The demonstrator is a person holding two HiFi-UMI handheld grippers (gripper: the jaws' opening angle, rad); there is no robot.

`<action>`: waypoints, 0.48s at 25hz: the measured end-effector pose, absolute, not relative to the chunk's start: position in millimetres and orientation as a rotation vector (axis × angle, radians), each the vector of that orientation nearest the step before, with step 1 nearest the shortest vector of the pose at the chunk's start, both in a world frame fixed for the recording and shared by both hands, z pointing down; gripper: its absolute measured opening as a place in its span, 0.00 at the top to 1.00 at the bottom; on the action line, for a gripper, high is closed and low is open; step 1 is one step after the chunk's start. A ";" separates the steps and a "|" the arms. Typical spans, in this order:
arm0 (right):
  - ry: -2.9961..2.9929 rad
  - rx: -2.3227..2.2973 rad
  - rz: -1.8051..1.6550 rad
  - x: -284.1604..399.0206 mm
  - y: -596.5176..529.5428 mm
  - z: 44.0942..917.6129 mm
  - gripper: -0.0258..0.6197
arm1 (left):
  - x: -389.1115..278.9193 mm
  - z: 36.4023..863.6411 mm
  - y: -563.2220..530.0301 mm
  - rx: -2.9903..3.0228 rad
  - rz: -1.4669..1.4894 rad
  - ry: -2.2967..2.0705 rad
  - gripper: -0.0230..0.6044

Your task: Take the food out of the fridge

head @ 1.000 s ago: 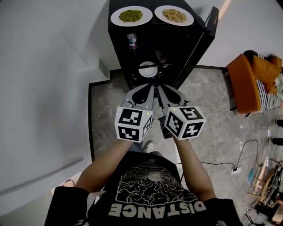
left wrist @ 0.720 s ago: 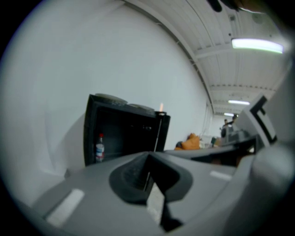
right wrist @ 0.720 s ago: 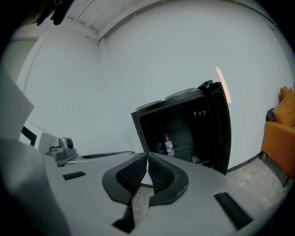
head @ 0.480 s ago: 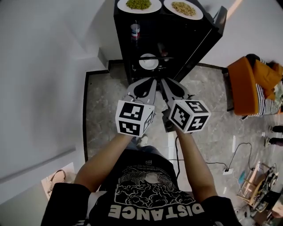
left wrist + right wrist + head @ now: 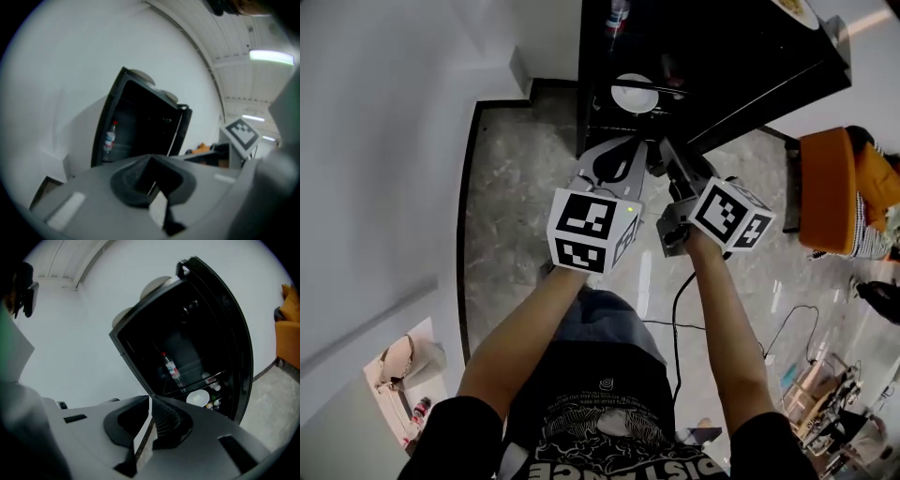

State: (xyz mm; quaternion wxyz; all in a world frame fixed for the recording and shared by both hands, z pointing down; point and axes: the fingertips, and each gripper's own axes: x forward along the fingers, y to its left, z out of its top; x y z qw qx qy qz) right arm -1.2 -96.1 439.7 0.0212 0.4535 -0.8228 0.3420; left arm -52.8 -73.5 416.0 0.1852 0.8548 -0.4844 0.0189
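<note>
Both jaws are shut tight with nothing in them: my left gripper is pressed together and my right gripper the same, held side by side in front of the open black fridge without touching it. Inside, a bottle stands on the upper shelf and a white bowl sits on the shelf below, small jars just beside it, contents too small for me to tell; two plates rest on the fridge top, only rims showing. Fridge door hangs open at right, orange chair well apart, far right.
</note>
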 end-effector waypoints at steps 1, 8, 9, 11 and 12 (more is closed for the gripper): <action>-2.546 1.407 1.110 -2.1 -100.7 452.7 0.94 | -54.8 424.7 -76.1 2.406 0.052 -1.364 0.96; -2.548 1.456 1.404 -10.3 -139.0 549.3 0.94 | -77.9 496.3 -101.1 2.388 0.073 -1.395 0.96; -2.546 1.470 1.444 -10.3 -145.0 564.9 0.94 | -79.7 506.8 -105.3 2.388 0.079 -1.398 0.96; -2.538 1.498 1.518 -9.3 -157.3 596.8 0.94 | -80.4 527.0 -113.1 2.395 0.097 -1.396 0.96; -2.535 1.511 1.551 -8.7 -164.1 612.2 0.94 | -80.2 536.3 -117.5 2.402 0.105 -1.394 0.96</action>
